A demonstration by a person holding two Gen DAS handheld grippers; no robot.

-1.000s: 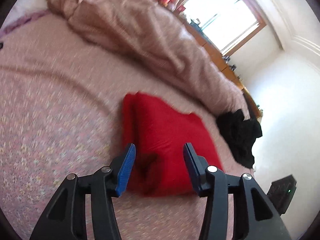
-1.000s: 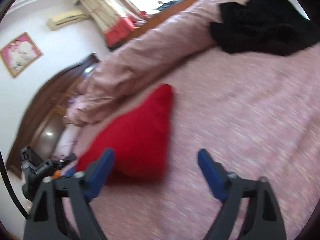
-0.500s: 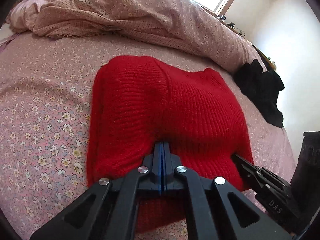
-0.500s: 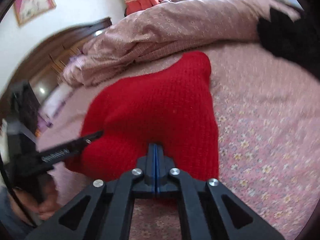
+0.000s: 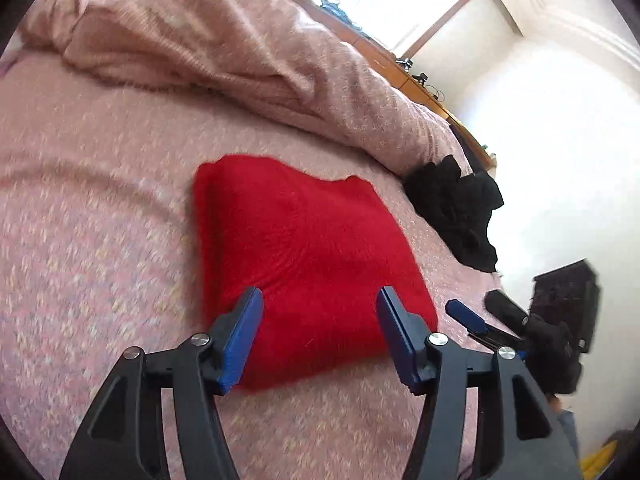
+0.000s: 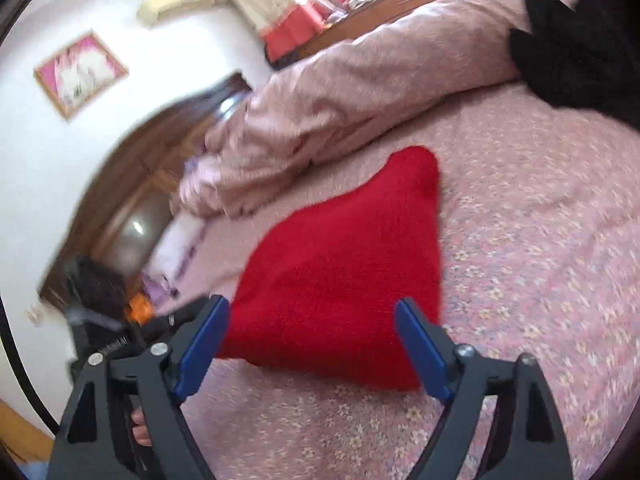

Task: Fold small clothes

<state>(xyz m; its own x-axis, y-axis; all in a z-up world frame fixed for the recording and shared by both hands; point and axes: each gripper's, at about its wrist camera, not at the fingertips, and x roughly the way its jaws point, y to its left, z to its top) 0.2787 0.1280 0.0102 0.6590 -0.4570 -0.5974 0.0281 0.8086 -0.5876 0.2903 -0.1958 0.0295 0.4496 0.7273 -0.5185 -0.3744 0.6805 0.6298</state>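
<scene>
No writing can be read: the lettering on the black gripper body left of the right gripper's jaws is blurred. The folded red knitted garment [image 5: 304, 264] lies flat on the pink flowered bedsheet [image 5: 88, 248], just ahead of both pairs of jaws. The left gripper [image 5: 320, 336] has blue-padded jaws apart and opening, nothing pinched. The right gripper [image 6: 312, 344] likewise is opening, pads clear of the knit. A crumpled black cloth [image 5: 460, 208] lies beyond, right of the left jaws.
</scene>
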